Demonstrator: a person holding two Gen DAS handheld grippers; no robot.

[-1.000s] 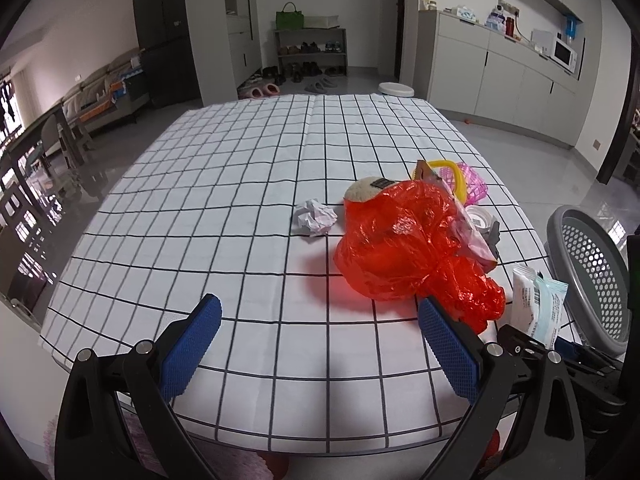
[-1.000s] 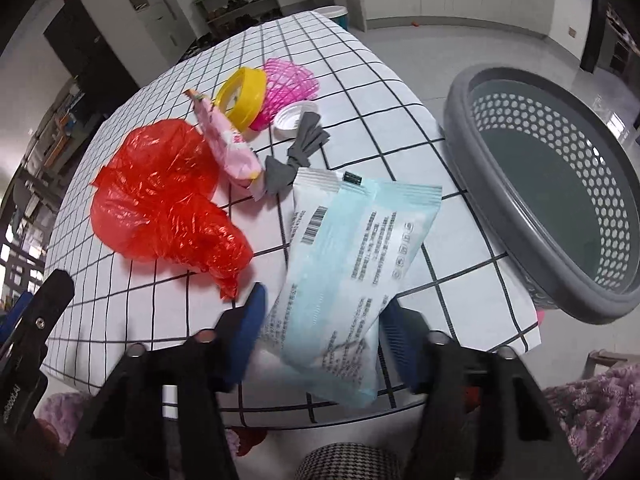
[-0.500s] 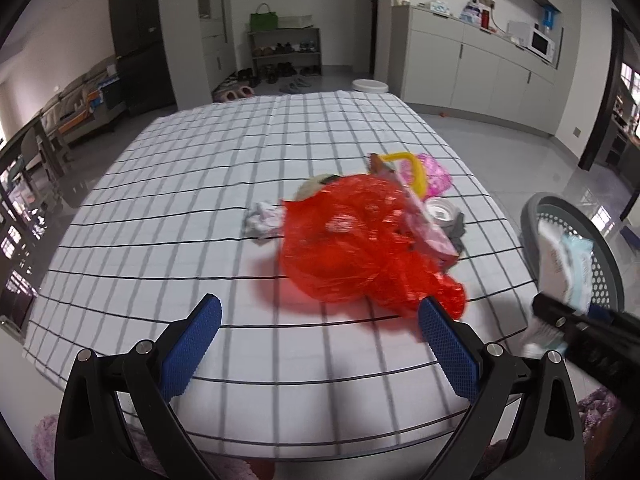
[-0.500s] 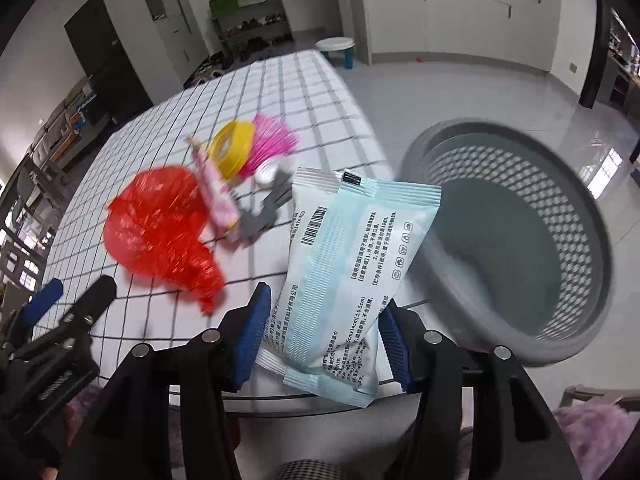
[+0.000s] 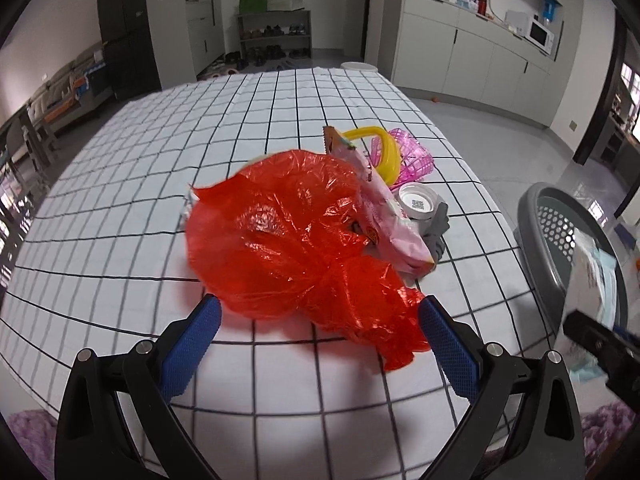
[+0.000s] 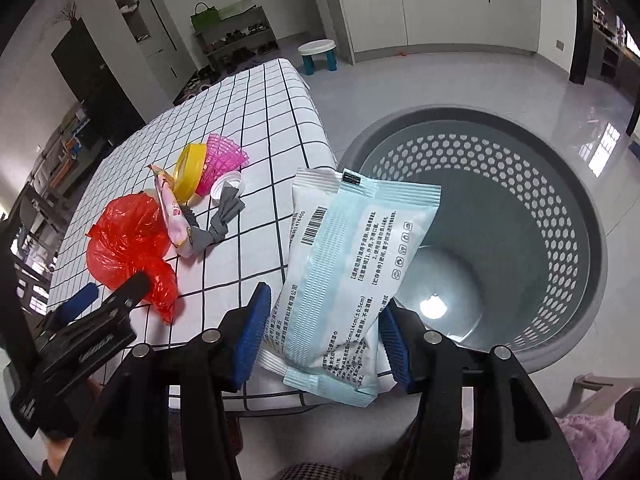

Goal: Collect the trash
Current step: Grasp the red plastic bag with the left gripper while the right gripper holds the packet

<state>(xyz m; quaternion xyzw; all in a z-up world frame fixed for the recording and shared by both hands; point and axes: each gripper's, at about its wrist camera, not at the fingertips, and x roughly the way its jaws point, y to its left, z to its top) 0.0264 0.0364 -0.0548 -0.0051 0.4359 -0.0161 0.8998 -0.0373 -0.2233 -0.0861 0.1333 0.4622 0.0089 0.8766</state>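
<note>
On the checked tablecloth (image 5: pixel 280 112), toward its right half: a crumpled red plastic bag (image 5: pixel 296 248), lying flat. At its near edge, the left gripper (image 5: pixel 316 320), jaws spread wide and holding nothing, blue pads (image 5: pixel 190 346) to either side of the bag's near fringe, the right pad about level with the bag's torn corner; contact with the plastic cannot be told. Against the bag's right flank, a pink snack wrapper (image 5: pixel 384 216), leaning over the red plastic. Behind the wrapper, a yellow ring (image 5: pixel 380 148) on edge, and touching it a pink mesh cup (image 5: pixel 416 160). Just in front of those, a white lid (image 5: pixel 418 202) beside a knotted grey rag (image 5: pixel 438 228).

Past the table's right edge, standing on the floor: a grey perforated laundry basket (image 6: pixel 560 184), nothing visible inside but a glare spot on its bottom. Over the near-left part of the basket's rim, raised clear of the table: a pale blue wet-wipe packet (image 6: pixel 348 264), clenched at its lower end by the right gripper (image 6: pixel 320 340), printed side up, top end tilted out above the basket's opening. Far right in the left wrist view, same packet seen blurred against the basket wall.
</note>
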